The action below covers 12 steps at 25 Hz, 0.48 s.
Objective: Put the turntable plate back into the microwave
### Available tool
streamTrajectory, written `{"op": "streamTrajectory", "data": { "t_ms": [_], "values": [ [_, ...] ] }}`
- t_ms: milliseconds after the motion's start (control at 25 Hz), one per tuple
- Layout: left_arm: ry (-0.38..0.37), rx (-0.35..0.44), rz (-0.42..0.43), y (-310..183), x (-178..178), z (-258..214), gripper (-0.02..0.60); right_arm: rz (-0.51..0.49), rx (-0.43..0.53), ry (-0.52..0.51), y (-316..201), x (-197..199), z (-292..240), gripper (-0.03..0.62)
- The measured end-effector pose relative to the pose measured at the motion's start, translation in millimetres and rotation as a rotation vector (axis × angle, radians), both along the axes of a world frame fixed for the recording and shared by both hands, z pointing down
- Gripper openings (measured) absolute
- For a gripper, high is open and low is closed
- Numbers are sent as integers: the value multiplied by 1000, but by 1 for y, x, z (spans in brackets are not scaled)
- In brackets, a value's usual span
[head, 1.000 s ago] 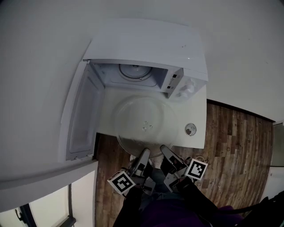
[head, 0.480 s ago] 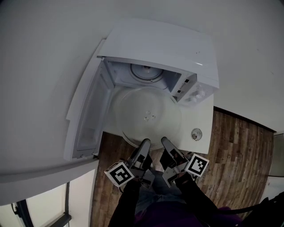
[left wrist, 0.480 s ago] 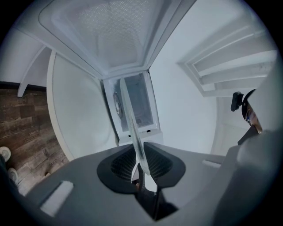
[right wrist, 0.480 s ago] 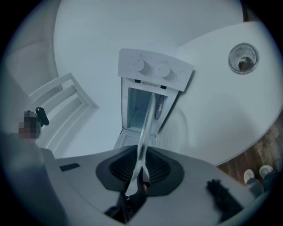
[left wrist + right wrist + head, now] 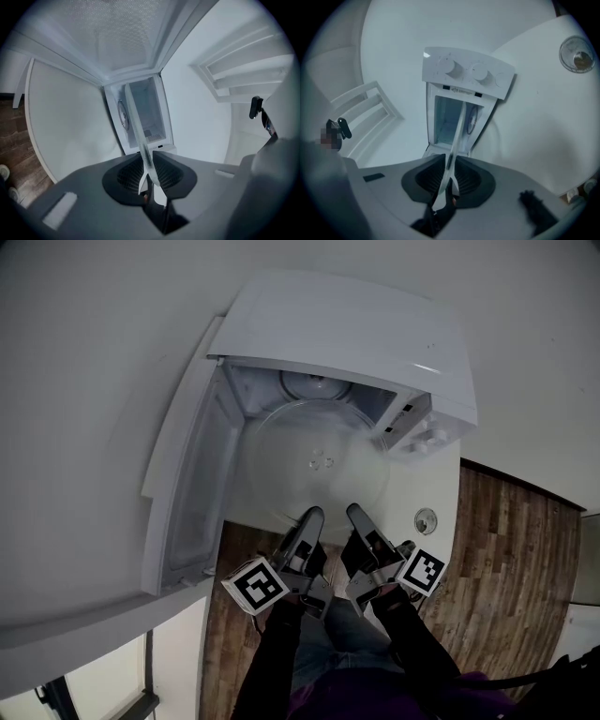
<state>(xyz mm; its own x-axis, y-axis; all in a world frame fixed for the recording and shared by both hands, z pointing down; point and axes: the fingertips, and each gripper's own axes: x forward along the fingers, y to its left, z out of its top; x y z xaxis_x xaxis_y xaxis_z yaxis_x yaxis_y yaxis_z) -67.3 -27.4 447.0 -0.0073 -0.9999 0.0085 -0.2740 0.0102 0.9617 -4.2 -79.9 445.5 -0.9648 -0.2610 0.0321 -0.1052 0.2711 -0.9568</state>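
White counter (image 5: 439, 488), wood floor (image 5: 506, 549), white wall. One microwave (image 5: 356, 324), door open at frame left. One glass turntable plate (image 5: 319, 460) at centre, far edge in the microwave's mouth; your left gripper (image 5: 312, 515) and right gripper (image 5: 356, 513) both clamp its near rim.

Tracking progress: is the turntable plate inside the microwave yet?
Partly: the turntable plate reaches into the microwave; near rim outside, in left gripper and right gripper.

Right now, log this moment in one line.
left gripper: shut on clear round glass turntable plate; right gripper: same; plate: partly inside open white microwave
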Motion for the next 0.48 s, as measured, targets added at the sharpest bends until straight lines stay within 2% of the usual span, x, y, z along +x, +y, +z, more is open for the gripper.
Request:
{"op": "streamTrajectory", "data": {
  "t_ms": [120, 480],
  "values": [
    [27, 37, 10, -13, -7, -4, 69, 24, 7, -6, -9, -7, 0, 63],
    [50, 41, 21, -42, -38, 3, 69, 76, 33, -12, -36, -36, 4, 66]
  ]
}}
